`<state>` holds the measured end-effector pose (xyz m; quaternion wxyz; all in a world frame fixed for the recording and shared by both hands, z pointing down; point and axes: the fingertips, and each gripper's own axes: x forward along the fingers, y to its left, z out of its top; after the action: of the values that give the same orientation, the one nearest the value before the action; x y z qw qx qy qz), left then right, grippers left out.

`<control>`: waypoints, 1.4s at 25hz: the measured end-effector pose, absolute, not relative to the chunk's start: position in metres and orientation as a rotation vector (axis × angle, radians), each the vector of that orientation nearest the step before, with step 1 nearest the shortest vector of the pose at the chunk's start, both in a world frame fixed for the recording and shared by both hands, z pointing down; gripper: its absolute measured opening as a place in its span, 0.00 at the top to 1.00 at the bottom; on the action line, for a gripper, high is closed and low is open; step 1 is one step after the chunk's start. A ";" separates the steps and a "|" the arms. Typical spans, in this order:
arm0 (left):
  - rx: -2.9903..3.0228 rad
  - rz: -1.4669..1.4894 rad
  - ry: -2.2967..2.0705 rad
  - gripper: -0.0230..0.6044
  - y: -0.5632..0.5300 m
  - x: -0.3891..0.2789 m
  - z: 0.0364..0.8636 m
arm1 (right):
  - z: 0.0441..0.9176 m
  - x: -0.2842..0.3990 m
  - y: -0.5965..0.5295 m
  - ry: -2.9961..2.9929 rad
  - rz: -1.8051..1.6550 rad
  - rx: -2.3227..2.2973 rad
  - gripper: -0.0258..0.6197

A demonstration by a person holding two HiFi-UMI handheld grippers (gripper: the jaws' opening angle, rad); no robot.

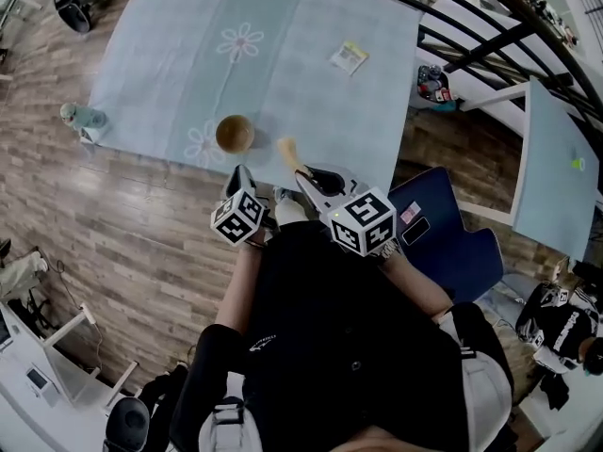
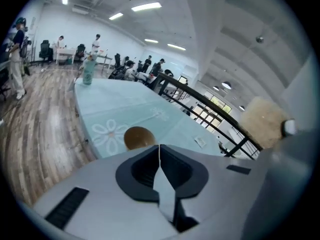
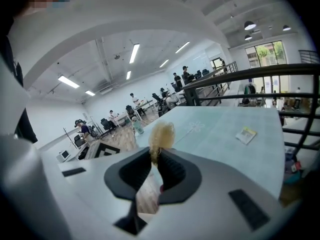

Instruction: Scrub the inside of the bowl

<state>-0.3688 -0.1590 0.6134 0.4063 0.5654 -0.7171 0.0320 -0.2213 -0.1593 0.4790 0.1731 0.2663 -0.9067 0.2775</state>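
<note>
A brown wooden bowl (image 1: 234,133) stands upright on the light blue tablecloth (image 1: 188,55), near the table's front edge. My left gripper (image 1: 241,171) hovers just on the near side of it, jaws shut with nothing between them. In the left gripper view the bowl (image 2: 138,136) shows right past the closed jaws of the left gripper (image 2: 159,149). My right gripper (image 1: 301,173) is shut on a scrubber with a pale fluffy head (image 1: 286,148), held to the right of the bowl. The fluffy head (image 3: 161,135) sticks out past the tips of the right gripper (image 3: 154,156).
A small paper packet (image 1: 349,57) lies at the far right of the table. A bottle (image 1: 83,116) stands at the table's left corner. A blue chair (image 1: 452,238) is at my right, a black railing (image 1: 490,36) behind it. Wooden floor surrounds the table.
</note>
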 end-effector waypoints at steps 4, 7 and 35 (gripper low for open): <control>1.674 0.141 -1.892 0.93 -0.155 -0.324 0.550 | 0.476 -0.212 -0.152 -2.612 0.765 0.680 0.89; 1.748 0.075 -1.922 0.93 -0.143 -0.293 0.515 | 0.467 -0.203 -0.150 -2.661 0.691 0.681 0.89; 1.714 -0.056 -2.206 0.93 -0.072 -0.237 0.456 | 0.455 -0.192 -0.096 -2.799 0.420 0.323 0.89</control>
<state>-0.2375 -0.0721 0.4564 0.1731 0.6041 -0.7776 -0.0199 -0.1920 -0.0960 0.4546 0.1461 0.1123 -0.9720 0.1460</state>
